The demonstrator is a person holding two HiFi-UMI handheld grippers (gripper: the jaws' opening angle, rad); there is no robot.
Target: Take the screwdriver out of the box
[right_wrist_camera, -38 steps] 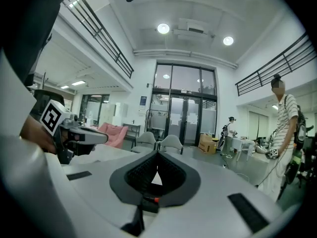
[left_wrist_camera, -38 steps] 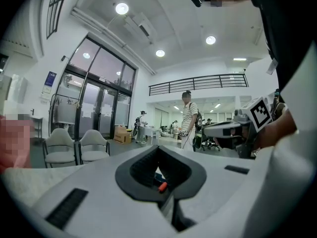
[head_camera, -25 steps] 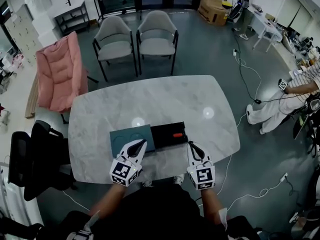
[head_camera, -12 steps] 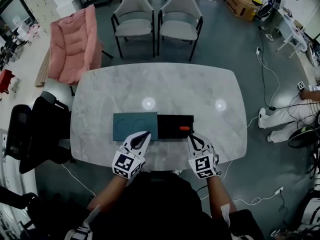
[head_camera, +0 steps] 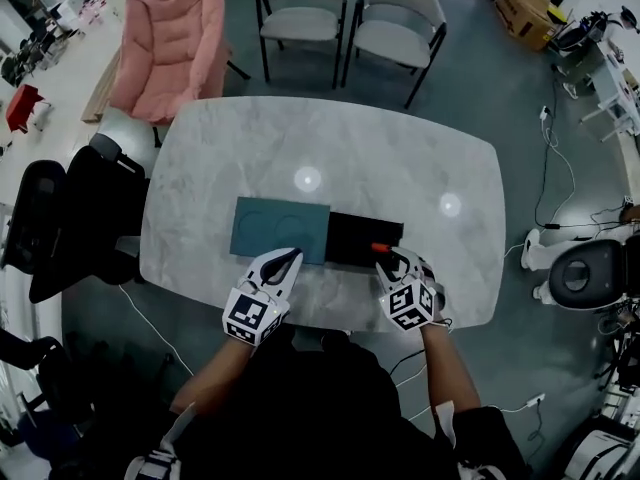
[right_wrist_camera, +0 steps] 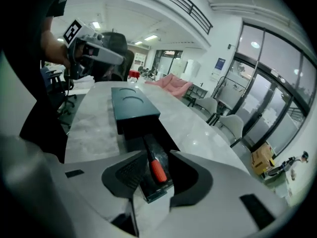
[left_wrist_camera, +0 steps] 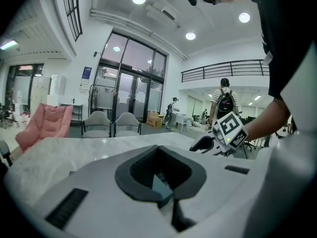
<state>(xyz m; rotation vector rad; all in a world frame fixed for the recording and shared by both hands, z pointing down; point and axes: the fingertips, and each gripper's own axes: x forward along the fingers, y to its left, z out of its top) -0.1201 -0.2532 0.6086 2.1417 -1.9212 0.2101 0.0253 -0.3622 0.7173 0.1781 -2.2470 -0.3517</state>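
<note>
1. Across the middle of the head view stood the marble bench [head_camera: 300,138], with the task's things close to its near edge.
2. On it lay the box [head_camera: 352,236], a black tray showing to the right of a teal cover [head_camera: 280,230], the two touching, so it was already open.
3. The left tool [head_camera: 284,258] hung over the cover's near edge. Its tips seemed closed on nothing, though its own view showed only a sliver of teal past the pads.
4. The right tool [head_camera: 398,261] was poised above the tray's right end. Its jaws had just been opening and stood apart, pressing on nothing.
5. The screwdriver [right_wrist_camera: 157,170] lay in the tray, its red handle framed in the gap between those jaws but untouched. I judged the reach to be in hand. The next move called for lowering onto the handle, closing, then lifting clear of the tray walls.
6. Its dark shaft was lost against the black tray, and the blade tip could not be made out.
</note>
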